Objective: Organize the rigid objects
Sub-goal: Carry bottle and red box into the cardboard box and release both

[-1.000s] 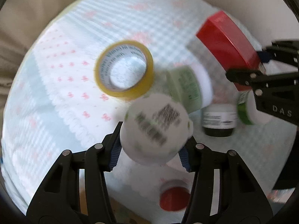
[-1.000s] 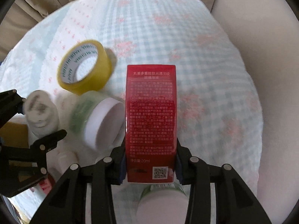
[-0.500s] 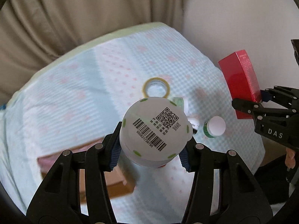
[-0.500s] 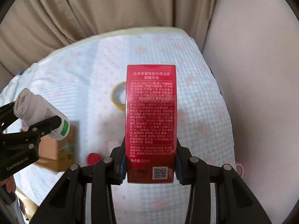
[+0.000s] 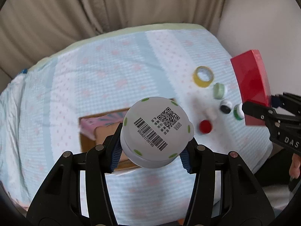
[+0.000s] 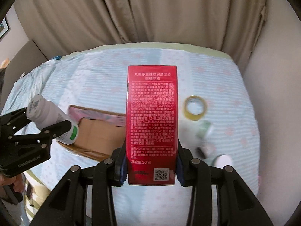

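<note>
Two items are in hand above the bed — a white bottle (image 5: 157, 131) clamped in the left gripper (image 5: 150, 154), and a red carton (image 6: 152, 124) clamped in the right gripper (image 6: 151, 171), the blue pads pressing on both sides of each. Neither has been set down yet. The bottle is held by its body with its flat barcoded base toward the left wrist camera; in the right wrist view its long axis slants, base up and to the left, green-banded neck end down and to the right, hanging over the near left corner of the open cardboard box (image 6: 94, 131). The carton's long axis runs along the gripper's fingers, its printed face toward the camera, QR-code end near and title end far; it hides the box's right part.

As a judgement, the sorting is early: the box shows only pink liner and bare cardboard where visible, though both held things cover parts of it. On the bed's blue-and-pink quilt (image 5: 94, 75), well to the right of the box, lie a yellow tape roll (image 5: 203, 76), a green-labelled jar (image 5: 218, 90), a dark-capped jar (image 5: 225, 107), a red cap (image 5: 205, 126) and at least one more small container — all left to gather
</note>
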The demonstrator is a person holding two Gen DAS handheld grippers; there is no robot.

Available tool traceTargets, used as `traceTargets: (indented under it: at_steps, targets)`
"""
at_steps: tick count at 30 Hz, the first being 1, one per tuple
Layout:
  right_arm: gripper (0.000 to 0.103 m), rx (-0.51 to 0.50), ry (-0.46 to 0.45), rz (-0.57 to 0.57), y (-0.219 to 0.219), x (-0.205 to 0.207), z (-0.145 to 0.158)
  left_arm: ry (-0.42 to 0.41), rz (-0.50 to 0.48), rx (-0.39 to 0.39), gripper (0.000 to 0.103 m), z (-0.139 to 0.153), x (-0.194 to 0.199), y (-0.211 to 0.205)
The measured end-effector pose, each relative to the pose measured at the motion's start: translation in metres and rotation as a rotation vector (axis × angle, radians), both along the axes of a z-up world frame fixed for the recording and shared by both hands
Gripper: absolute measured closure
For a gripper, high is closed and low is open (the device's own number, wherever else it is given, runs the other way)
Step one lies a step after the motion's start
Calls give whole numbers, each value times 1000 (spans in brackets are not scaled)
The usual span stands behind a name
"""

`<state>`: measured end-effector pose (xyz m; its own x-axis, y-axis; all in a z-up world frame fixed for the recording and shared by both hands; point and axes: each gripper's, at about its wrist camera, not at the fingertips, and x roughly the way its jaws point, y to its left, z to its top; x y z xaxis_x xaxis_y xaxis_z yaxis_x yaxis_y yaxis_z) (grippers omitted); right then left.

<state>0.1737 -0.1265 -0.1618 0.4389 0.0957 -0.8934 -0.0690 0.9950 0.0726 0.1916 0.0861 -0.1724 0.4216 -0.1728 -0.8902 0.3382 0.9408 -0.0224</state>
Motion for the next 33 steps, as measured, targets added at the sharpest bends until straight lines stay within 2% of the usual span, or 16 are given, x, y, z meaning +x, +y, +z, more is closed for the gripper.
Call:
traceTargets:
  at_steps: [4, 12, 18, 24, 29, 31, 32, 33]
  targets:
    - [66, 51, 49, -50, 53, 4, -21, 10, -48, 20, 55, -18, 21, 46]
    - [66, 85, 148, -115, 132, 23, -73, 122, -153, 98, 55, -87, 69, 78]
    - [66, 168, 254, -226, 143, 35, -123, 254, -188, 129, 55, -155, 92, 80]
    - [66, 167, 352, -278, 142, 54, -181, 358, -228, 178, 56, -211, 102, 66]
    - [66, 148, 392, -269, 137, 62, -212, 387, -264, 204, 56, -229, 114, 59]
    - [66, 121, 409, -225, 138, 68, -219, 382, -291, 209, 56, -229, 119, 55]
    - [66, 106, 410, -203, 137, 69, -221, 377, -298, 210, 50, -228, 120, 54]
    - [64, 82, 407, -172, 138, 69, -224, 365, -304, 207, 38, -224, 122, 53]
